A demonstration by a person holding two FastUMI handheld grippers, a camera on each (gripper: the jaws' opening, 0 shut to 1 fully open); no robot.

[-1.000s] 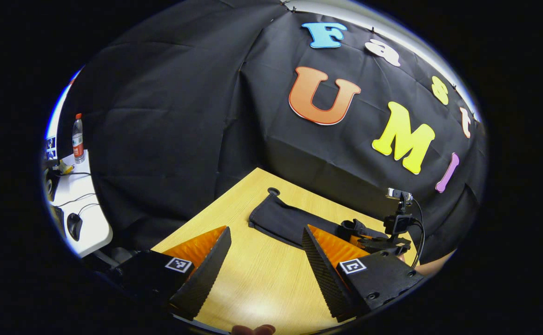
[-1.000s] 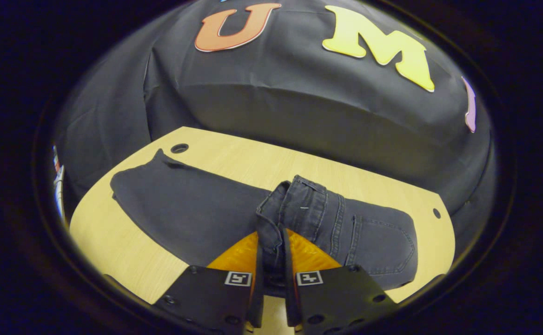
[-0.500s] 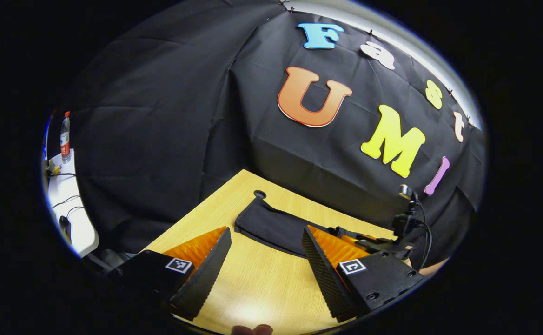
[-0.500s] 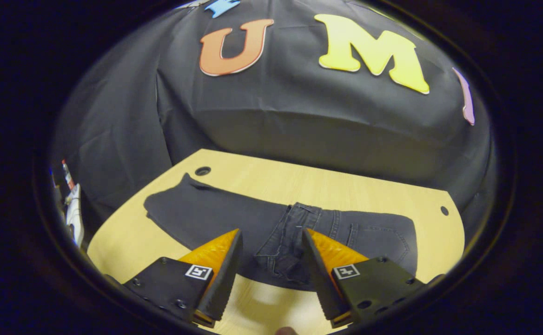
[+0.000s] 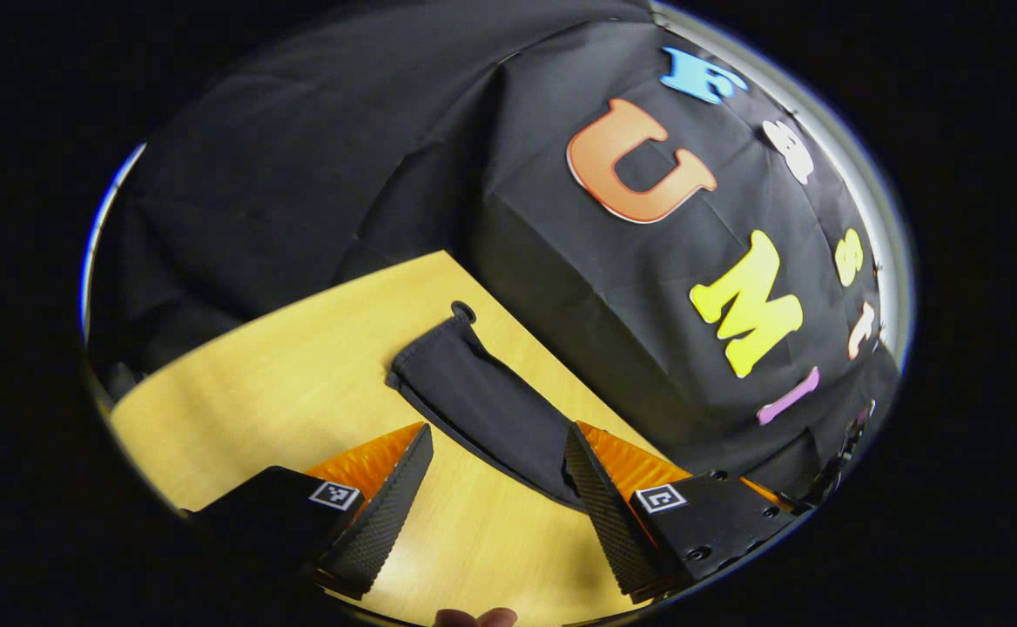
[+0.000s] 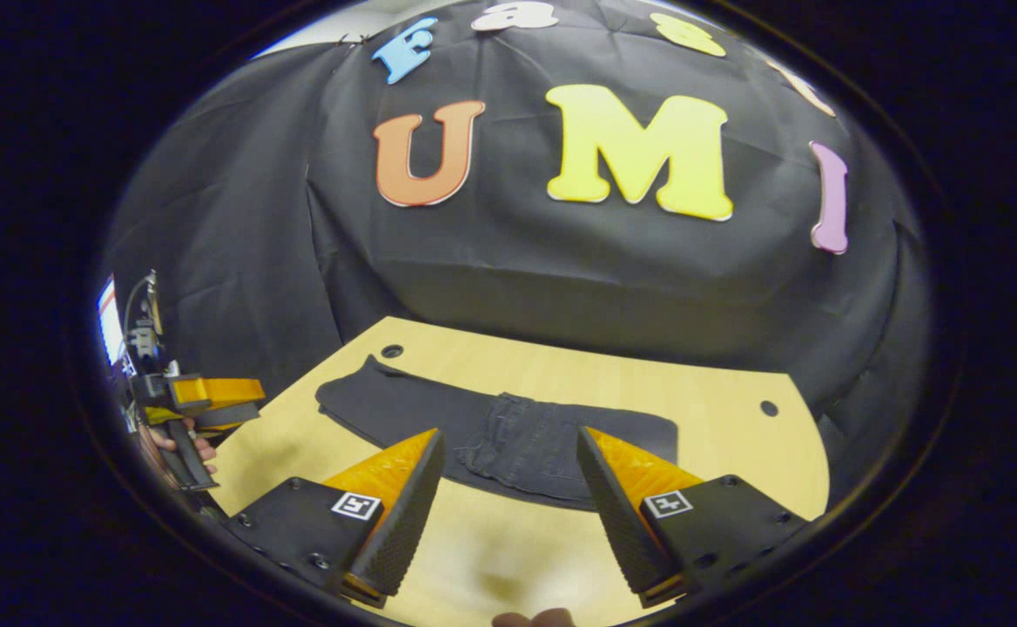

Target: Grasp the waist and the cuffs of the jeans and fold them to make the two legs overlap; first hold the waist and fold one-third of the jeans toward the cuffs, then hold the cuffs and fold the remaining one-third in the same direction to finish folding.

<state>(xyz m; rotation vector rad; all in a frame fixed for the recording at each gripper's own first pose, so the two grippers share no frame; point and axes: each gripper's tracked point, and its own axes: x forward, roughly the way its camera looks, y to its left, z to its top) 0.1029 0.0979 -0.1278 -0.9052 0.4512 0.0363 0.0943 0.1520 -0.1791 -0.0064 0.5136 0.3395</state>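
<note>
The right hand-held gripper (image 6: 504, 488) hangs above the near edge of the desk (image 6: 735, 435), fingers spread wide with nothing between them. Just past its tips the jeans (image 6: 491, 435) lie flat on the wood, the waist end already folded over onto the legs, the cuff end stretching off toward a cable hole near the desk's far corner. The left hand-held gripper (image 5: 495, 488) is also spread and empty, held over bare wood beside the cuff end of the jeans (image 5: 474, 401); in the right gripper view it sits off at the left, gripped by a hand (image 6: 182, 444).
</note>
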